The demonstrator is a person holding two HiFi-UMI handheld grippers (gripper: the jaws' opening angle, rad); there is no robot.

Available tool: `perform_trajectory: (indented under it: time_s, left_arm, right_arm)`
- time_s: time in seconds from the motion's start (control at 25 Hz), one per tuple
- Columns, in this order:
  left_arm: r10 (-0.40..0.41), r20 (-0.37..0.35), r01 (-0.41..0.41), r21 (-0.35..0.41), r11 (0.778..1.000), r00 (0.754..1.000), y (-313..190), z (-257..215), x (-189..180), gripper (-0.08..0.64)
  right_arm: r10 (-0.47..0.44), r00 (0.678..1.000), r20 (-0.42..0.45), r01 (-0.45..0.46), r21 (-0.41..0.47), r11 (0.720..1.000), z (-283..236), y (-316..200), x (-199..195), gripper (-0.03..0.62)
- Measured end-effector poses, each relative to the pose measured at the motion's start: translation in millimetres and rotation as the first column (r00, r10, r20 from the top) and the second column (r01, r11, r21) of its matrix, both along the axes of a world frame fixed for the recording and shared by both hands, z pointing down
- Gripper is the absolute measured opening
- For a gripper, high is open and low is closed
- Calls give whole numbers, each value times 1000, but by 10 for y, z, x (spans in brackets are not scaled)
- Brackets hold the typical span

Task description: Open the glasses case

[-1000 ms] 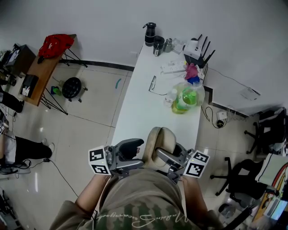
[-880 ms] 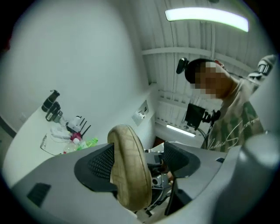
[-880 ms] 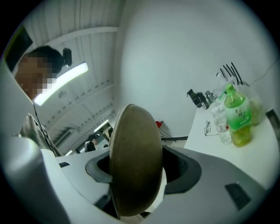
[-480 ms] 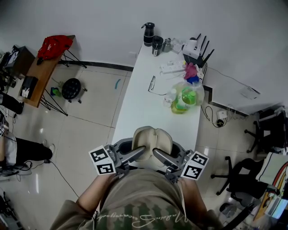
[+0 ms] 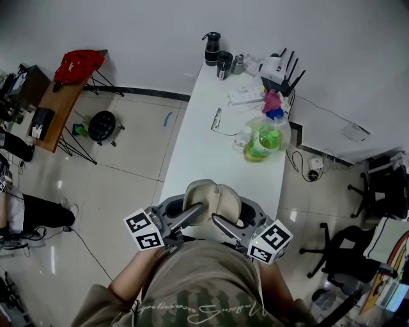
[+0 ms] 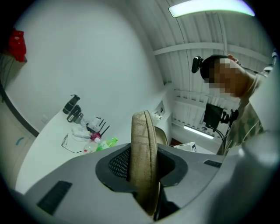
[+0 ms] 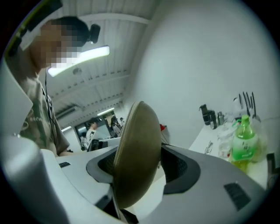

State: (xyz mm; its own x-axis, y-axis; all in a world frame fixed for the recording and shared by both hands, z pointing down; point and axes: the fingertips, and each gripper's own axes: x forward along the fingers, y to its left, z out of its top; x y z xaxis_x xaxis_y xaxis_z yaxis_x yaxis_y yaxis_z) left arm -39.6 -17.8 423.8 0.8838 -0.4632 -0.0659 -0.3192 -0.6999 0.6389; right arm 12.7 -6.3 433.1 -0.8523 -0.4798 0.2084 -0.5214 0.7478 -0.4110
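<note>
Over the near end of the table (image 5: 192,159), the left gripper (image 5: 193,212) is closing its jaws on the left half of the partly open glasses case (image 5: 214,193). The right gripper (image 5: 220,221) clamps its right half. The contents cannot be seen.

I get an evenly bright head view under soft overhead light: the white desk (image 5: 198,153) beyond the glasses case (image 5: 211,195) is close to washed out, and the floor tiles (image 5: 128,185) left of the case carry pale glare and faint shadows. Both gripper views are fisheye, with black corners and bowed walls. In the left gripper view a ceiling tube (image 6: 212,7) above and right of the case burns out white. In the right gripper view a strip light (image 7: 78,59) glows above and left of the case, whose near face is shaded and slightly soft.
</note>
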Motion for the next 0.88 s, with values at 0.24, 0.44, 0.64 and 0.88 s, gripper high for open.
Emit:
perform_trajectory:
  time_s: [0.24, 0.44, 0.64, 0.88]
  left_arm:
    - [-46, -1, 46, -1, 999, 999, -11, -10, -23, 104]
    - [68, -20, -68, 21, 997, 997, 108, -16, 30, 103]
    - [221, 128, -228, 38, 973, 967, 237, 129, 106, 68]
    - [424, -95, -421, 50, 906, 901, 539, -121, 214, 61]
  right_arm:
    - [159, 982, -102, -153, 59, 986, 109, -146, 176, 156]
    - [118, 992, 35, -116, -50, 992, 113, -124, 266, 63]
    - [-50, 996, 72, 54, -55, 997, 20, 27, 213, 57]
    - [-214, 879, 426, 316, -186, 930, -144, 310, 159, 57]
